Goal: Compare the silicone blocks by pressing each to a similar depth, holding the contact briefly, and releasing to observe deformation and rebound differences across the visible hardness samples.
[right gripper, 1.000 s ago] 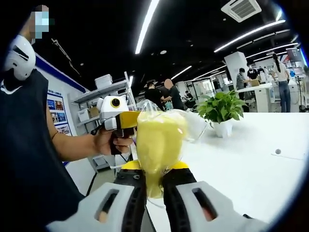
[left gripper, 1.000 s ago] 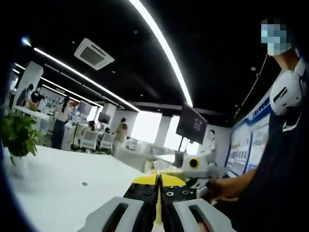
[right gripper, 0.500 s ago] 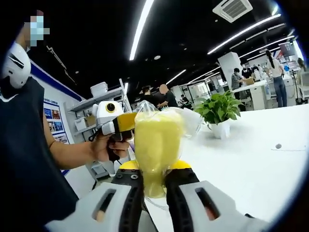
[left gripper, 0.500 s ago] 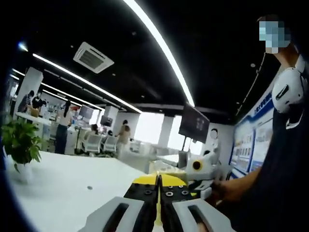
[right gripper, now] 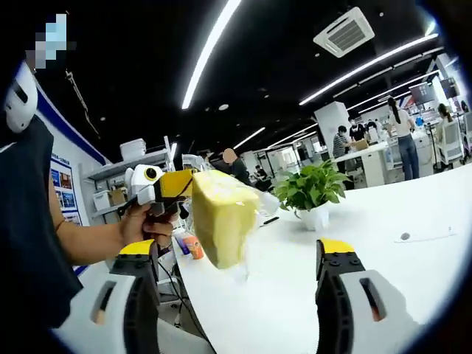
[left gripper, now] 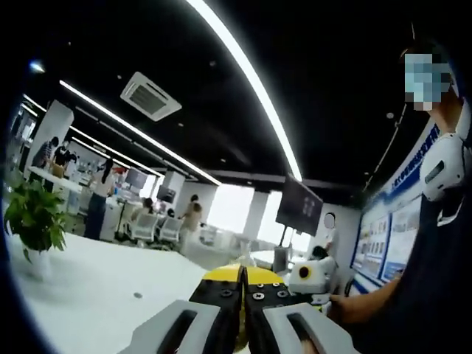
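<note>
Holding bagged yellow block (right gripper: 223, 225), left hand-held gripper (right gripper: 177, 184), right (right gripper: 240, 284) agape

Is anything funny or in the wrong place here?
Yes. The yellow silicone block, wrapped in clear plastic, hangs in the air, pinched by the left gripper above the white table. The right gripper stands wide open, touching nothing.

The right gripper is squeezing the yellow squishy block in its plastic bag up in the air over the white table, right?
Not quite. In the right gripper view the right gripper has its jaws wide apart and touches nothing. The yellow block in its plastic bag is up in the air over the white table, but it hangs from the left gripper.
</note>
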`<state>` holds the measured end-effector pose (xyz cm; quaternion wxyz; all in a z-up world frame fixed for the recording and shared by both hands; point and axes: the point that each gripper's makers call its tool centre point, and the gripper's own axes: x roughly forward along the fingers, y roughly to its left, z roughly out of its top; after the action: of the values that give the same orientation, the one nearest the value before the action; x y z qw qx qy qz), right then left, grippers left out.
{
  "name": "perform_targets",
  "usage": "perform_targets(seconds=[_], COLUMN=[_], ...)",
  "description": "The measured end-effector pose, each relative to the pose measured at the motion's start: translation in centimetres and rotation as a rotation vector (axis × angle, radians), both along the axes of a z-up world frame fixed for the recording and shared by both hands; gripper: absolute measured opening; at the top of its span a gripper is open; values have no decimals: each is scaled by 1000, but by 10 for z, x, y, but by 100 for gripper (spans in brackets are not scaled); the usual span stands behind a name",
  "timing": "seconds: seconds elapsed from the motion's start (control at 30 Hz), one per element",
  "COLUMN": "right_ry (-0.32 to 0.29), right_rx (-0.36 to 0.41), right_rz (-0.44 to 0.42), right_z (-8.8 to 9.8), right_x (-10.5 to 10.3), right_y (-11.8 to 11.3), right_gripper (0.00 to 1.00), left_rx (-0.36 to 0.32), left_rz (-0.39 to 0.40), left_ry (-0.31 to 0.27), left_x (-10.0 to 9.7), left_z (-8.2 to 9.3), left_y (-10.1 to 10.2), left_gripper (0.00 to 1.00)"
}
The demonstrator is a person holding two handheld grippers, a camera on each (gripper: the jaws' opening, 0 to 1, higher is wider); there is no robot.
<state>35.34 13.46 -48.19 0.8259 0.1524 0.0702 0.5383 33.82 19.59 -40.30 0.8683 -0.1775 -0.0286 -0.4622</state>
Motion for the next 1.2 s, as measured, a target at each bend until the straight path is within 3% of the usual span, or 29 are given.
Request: perform_targets(seconds=[0.07,0.47,0.57,0.63,0.77,0.97,1.1,1.2], right_ry=[-4,-105,-102,-89,-114,-75,-38,-23], right_rx=[-11,-125,-140,-162,-275,-290,-297,-307], right_rz=[-31,-129,-160,-188,-297,-367,-398,-418], right_z=[-1,0,-3,-9,-33,-55,-70,-80], right_x=[5,16,21,25,36,31,24,20], right_y=[-4,-33,-46,-57,-88,-126,-143,-154], right_gripper=[96,96,96,96,96,96,96,96], left_rx=[0,-20,-29,-51,-57,-93,-66,-85], left_rz=[0,-18,-23,-17,-12,2,13,17], left_ry=[4,44,50,69,91,152,202,233], left_x=[0,3,6,10,16,25,27,27], left_z=[-1,-7,-9,-12,-18,-28,-44,-51], left_y=[0,-4,-3,1,5,16,16,18], left_gripper=[0,0,0,0,0,0,0,0])
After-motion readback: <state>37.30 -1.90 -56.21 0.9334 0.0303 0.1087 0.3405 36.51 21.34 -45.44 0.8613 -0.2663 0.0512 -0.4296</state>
